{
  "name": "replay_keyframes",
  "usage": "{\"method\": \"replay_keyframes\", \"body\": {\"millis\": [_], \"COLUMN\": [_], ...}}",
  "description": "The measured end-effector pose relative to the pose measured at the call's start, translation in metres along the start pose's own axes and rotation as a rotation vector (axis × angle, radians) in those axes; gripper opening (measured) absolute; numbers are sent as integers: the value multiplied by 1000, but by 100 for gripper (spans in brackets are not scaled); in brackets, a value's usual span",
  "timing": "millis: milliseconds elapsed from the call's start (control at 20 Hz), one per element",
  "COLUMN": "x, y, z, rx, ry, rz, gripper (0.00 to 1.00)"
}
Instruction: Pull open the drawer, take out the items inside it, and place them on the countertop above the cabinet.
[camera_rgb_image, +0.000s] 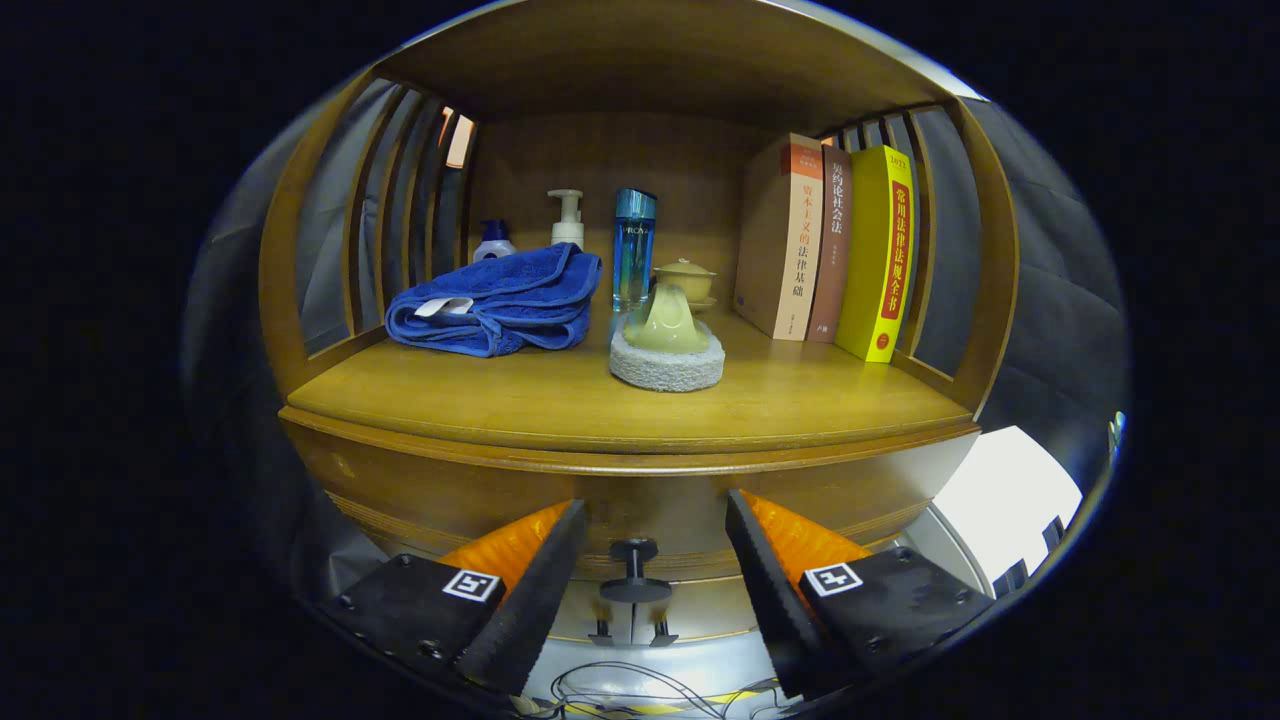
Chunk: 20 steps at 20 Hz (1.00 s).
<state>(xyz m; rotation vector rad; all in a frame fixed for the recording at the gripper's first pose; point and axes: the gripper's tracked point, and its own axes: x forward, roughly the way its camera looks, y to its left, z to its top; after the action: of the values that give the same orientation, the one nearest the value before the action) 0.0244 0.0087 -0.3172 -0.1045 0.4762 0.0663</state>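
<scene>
In the gripper view, the claw (655, 560) has its two fingers spread apart with nothing between them but open space, and it faces the front of a wooden cabinet. Just ahead of the fingers, between their tips, a small dark knob (634, 572) sticks out from the drawer (640, 505), which sits closed under the tabletop (620, 400). The fingers (535, 580) do not touch the knob. On the tabletop above, a folded blue towel (500, 300) lies to the left, with two pump bottles (567, 218) standing behind it against the back wall. A tall blue bottle (634, 248) stands near the middle, and in front of it a yellowish object rests on a round grey sponge (667, 362). A small lidded bowl (685, 280) sits just behind that. Three books (830, 245) stand upright to the right, beside the slatted side.
</scene>
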Motion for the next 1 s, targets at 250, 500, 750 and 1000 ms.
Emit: {"method": "replay_keyframes", "body": {"millis": [250,500,750,1000], "x": [-14,-42,-76,-107], "y": [-13,-28,-26,-18], "z": [26,97,166,217], "rx": [63,122,70,107], "ry": [-14,-81,-171,-267], "rz": [-55,-73,-52,-21], "gripper": [97,98,98,98]}}
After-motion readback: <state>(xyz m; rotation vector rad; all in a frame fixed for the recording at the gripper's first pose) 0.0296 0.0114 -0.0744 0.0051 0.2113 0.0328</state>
